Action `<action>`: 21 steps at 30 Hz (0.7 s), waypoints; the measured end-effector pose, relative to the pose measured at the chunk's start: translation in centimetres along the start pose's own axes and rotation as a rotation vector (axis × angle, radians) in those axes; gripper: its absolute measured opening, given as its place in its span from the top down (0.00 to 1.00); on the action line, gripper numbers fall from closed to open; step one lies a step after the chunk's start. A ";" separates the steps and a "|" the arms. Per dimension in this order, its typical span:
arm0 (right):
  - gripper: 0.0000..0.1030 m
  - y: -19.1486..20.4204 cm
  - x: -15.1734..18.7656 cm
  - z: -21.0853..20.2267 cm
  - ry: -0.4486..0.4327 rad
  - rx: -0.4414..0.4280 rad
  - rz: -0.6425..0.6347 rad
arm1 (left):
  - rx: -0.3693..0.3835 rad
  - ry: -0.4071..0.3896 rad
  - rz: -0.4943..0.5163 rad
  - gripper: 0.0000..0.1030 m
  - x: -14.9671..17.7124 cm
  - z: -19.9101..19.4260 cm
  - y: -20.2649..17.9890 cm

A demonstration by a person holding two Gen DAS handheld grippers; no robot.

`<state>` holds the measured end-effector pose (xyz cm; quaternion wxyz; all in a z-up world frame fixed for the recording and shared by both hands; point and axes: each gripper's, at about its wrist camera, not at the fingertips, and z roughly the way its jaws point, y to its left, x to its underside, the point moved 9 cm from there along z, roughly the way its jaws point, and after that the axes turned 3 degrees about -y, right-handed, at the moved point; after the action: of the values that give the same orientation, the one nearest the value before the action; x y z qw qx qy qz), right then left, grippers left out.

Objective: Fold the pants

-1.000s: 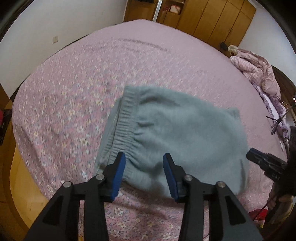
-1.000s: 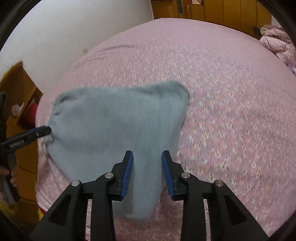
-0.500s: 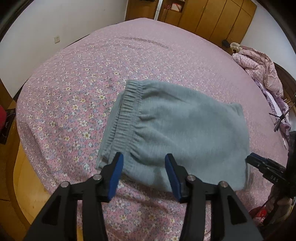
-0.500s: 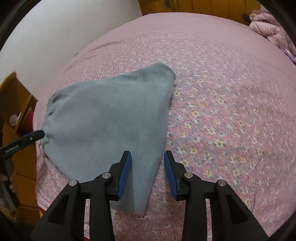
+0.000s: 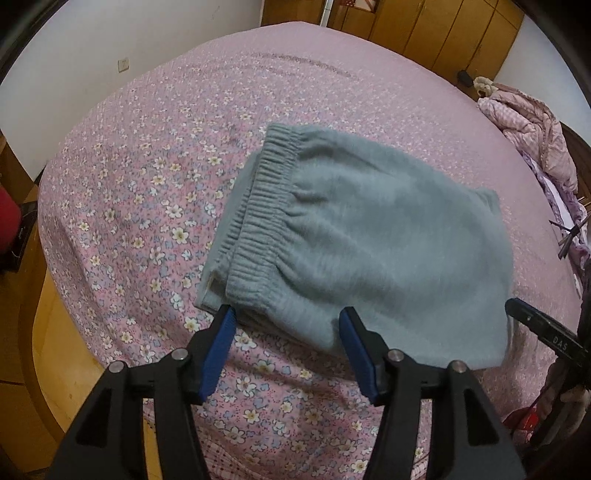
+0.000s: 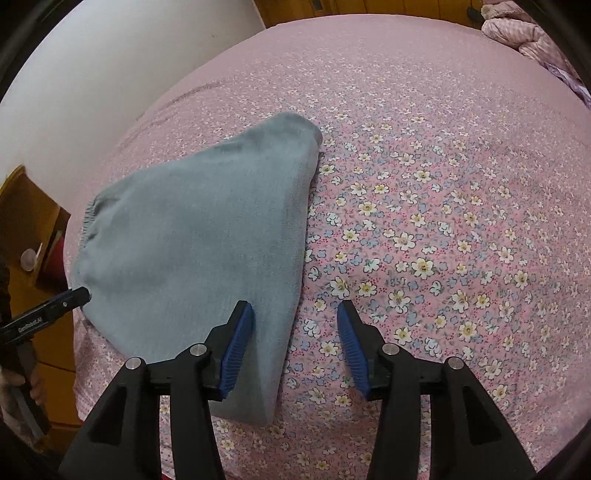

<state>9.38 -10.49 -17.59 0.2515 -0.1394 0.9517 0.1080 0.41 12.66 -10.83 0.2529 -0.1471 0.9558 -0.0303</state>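
Grey-blue fleece pants (image 5: 369, 236) lie folded into a compact bundle on the pink floral bedspread (image 5: 147, 192), their ribbed elastic waistband (image 5: 258, 206) facing left. My left gripper (image 5: 286, 325) hovers open just in front of the bundle's near waistband corner, holding nothing. In the right wrist view the same pants (image 6: 199, 236) lie left of centre. My right gripper (image 6: 295, 317) is open over the bundle's right edge, its left finger above the cloth and its right finger above the bedspread (image 6: 443, 221). Each gripper's black tip shows at the edge of the other's view.
A crumpled pink quilt (image 5: 528, 133) lies at the bed's far right. Wooden wardrobes (image 5: 443, 33) stand behind the bed, a white wall (image 5: 110, 44) to its left. Wooden floor and furniture (image 6: 29, 221) lie beyond the near bed edge. A hand (image 6: 33, 384) holds the other gripper's handle.
The pants have dropped from a lifted, moving state to lie flat on the bed. Both grippers have opened wider and pulled back slightly from the cloth.
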 end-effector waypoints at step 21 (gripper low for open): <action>0.32 0.1 1.6 -1.1 0.044 -0.102 0.077 | 0.012 -0.034 -0.011 0.41 -0.4 -0.9 0.3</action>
<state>7.57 -11.04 -17.45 0.2189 -0.1179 0.9548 0.1629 0.17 13.04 -9.89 0.2698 -0.1512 0.9503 -0.0351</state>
